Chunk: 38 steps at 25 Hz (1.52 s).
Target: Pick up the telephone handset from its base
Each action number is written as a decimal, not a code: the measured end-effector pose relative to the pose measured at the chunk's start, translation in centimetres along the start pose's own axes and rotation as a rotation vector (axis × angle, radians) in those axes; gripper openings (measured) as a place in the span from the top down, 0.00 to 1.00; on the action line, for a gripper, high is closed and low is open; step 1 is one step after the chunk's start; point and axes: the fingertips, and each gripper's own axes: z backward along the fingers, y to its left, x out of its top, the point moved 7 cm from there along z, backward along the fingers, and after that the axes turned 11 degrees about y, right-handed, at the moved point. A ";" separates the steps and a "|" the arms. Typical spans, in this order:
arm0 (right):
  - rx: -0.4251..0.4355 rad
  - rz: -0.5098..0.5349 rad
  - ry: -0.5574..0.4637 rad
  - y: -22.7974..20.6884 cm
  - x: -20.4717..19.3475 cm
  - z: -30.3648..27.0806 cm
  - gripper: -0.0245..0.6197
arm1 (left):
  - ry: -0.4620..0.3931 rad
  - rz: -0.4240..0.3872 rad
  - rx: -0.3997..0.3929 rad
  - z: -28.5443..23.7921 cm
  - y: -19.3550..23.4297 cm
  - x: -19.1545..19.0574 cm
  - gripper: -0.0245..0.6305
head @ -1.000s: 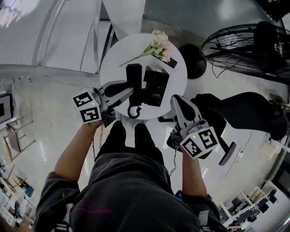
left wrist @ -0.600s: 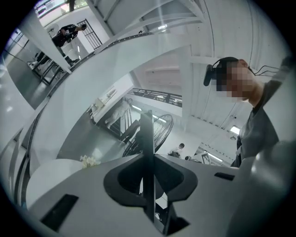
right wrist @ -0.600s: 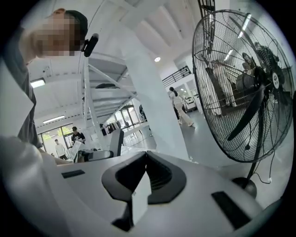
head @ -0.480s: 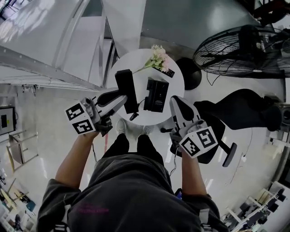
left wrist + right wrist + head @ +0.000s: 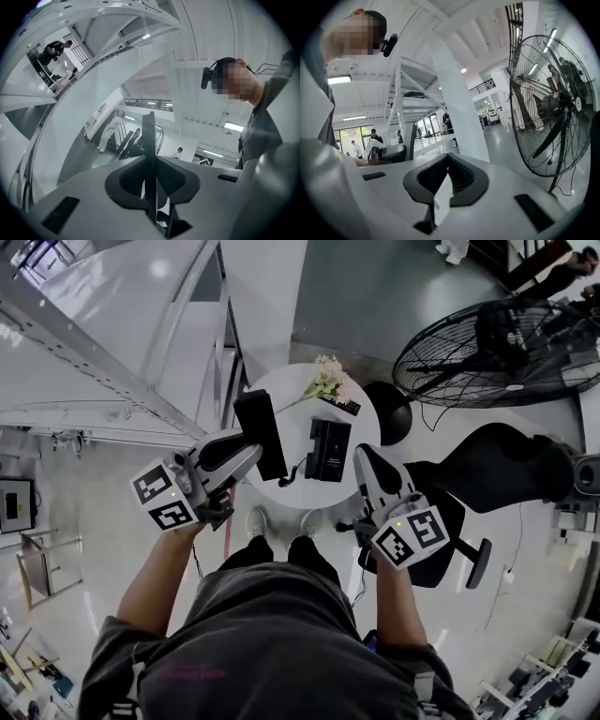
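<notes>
In the head view the black telephone handset [image 5: 261, 432] hangs above the left part of the round white table [image 5: 281, 399]. My left gripper [image 5: 253, 444] is shut on it. The black base [image 5: 328, 449] stays on the table, and a dark cord [image 5: 298, 474] runs from it to the handset. In the left gripper view the handset [image 5: 149, 140] shows edge-on as a thin dark slab pinched in the left gripper [image 5: 150, 187]. My right gripper [image 5: 363, 456] hovers just right of the base, shut and holding nothing. In the right gripper view the right gripper [image 5: 447, 161] has its jaws together.
A bunch of pale flowers [image 5: 326, 381] and a small black card [image 5: 339, 406] lie at the table's far side. A large floor fan [image 5: 497, 338] and a black office chair [image 5: 497, 474] stand to the right. A white column [image 5: 262, 296] rises behind the table.
The left gripper has lifted the handset off the base, up and to the left. Both grippers have risen, and the table looks smaller and farther below.
</notes>
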 end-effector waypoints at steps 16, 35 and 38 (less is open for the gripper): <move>-0.031 0.059 -0.060 3.4 1.8 1.8 0.93 | -0.022 -0.049 -0.047 1.8 -2.4 1.7 0.85; -0.030 0.072 -0.055 2.5 2.0 2.6 0.93 | 0.003 -0.043 -0.069 -0.6 -2.9 1.6 0.85; -0.028 0.072 -0.048 2.5 1.9 2.5 0.93 | 0.005 -0.038 -0.069 -0.6 -2.7 1.4 0.85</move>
